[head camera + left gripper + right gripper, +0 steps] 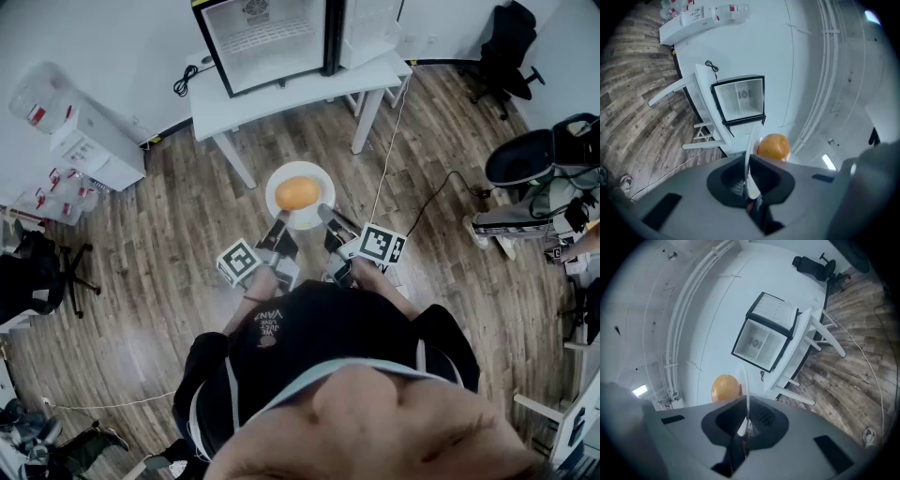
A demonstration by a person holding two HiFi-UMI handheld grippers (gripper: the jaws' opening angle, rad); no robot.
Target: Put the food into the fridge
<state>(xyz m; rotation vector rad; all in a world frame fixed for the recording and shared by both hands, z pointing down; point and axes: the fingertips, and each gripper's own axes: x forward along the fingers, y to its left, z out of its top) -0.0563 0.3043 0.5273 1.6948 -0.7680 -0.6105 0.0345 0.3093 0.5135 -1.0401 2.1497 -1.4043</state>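
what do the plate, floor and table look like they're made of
Plate: thin, smooth white with a slight sheen, plastic or glazed ceramic, cannot tell which. Floor: grey-brown planks with visible grain, wood or wood-look laminate. Table: flat matte white top and legs, probably painted or laminated board.

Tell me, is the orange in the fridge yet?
Not yet. Done: the fridge on the table stands open, and the orange sits on a plate. In hand: the left gripper and right gripper both pinch the plate's rim, short of the fridge. Left: carry it over and put it inside.
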